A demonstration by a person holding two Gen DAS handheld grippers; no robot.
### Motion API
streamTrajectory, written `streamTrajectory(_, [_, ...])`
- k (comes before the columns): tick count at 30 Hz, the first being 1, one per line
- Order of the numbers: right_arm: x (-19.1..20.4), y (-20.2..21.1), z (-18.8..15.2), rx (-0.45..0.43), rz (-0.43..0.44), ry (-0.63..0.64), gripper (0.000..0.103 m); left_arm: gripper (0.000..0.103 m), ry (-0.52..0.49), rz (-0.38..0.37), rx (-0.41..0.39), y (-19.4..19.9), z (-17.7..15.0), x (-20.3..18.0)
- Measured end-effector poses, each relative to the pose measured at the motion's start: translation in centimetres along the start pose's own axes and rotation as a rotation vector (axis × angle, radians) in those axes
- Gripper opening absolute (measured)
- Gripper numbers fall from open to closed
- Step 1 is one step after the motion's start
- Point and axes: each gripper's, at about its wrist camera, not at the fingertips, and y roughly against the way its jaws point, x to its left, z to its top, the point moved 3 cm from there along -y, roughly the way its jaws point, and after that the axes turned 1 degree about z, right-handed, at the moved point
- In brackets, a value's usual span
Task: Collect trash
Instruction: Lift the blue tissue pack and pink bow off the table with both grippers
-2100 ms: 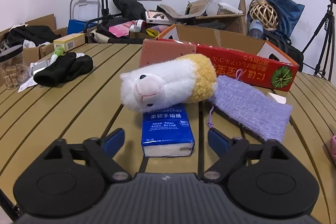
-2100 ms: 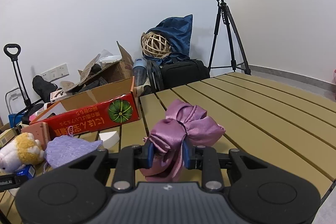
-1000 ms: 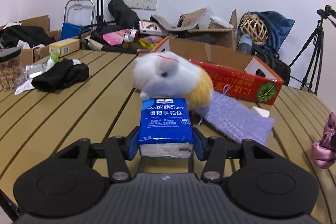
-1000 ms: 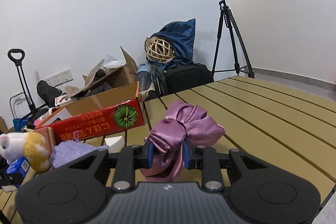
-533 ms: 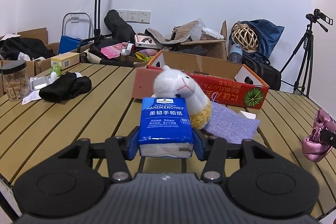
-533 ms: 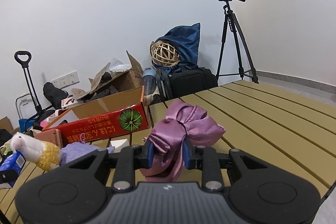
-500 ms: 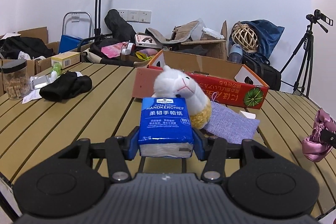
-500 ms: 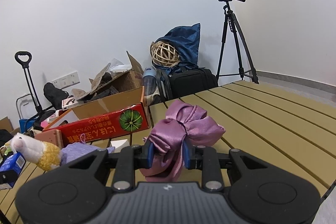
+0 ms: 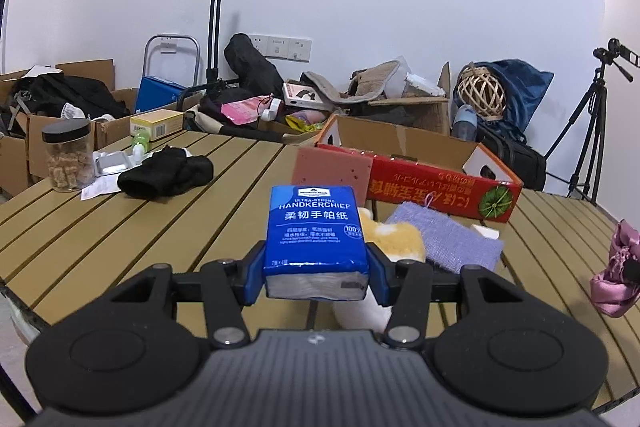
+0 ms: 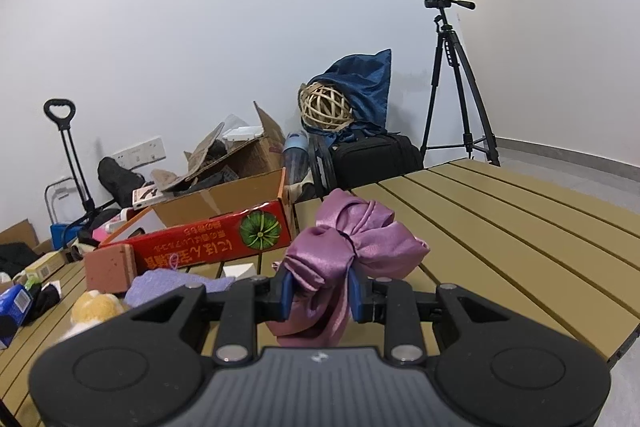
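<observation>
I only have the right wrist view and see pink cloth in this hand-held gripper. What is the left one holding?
Observer: The left hand-held gripper is shut on a blue tissue pack, lifted clear of the table.
Operator: What's on the far left of the table? My view cuts off there.
Observer: A clear jar with a black lid stands near that edge, holding brown chunks.
Operator: Anything beside it?
Observer: A black cloth bundle lies to its right, with papers between them.

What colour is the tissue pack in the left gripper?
Blue with white lettering; the tissue pack shows best in the left wrist view.
</observation>
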Motion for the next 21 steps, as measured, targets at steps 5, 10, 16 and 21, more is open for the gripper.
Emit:
streamTrajectory(5, [0.6, 0.8, -0.3, 0.011, 0.018, 0.037, 0.026, 0.051, -0.021, 0.000, -0.003, 0.5, -0.6, 0.0])
streamTrajectory(10, [0.7, 1.8, -0.5, 0.020, 0.034, 0.066, 0.026, 0.051, -0.040, -0.008, -0.005, 1.2, -1.4, 0.0])
streamTrajectory(16, [1.3, 3.2, -0.8, 0.018, 0.065, 0.098, 0.026, 0.051, -0.061, -0.030, 0.007, 2.1, -2.6, -0.2])
streamTrajectory(21, [2.1, 4.5, -1.3, 0.015, 0.098, 0.125, 0.026, 0.051, -0.079, -0.049, -0.007, 3.4, -3.3, -0.7])
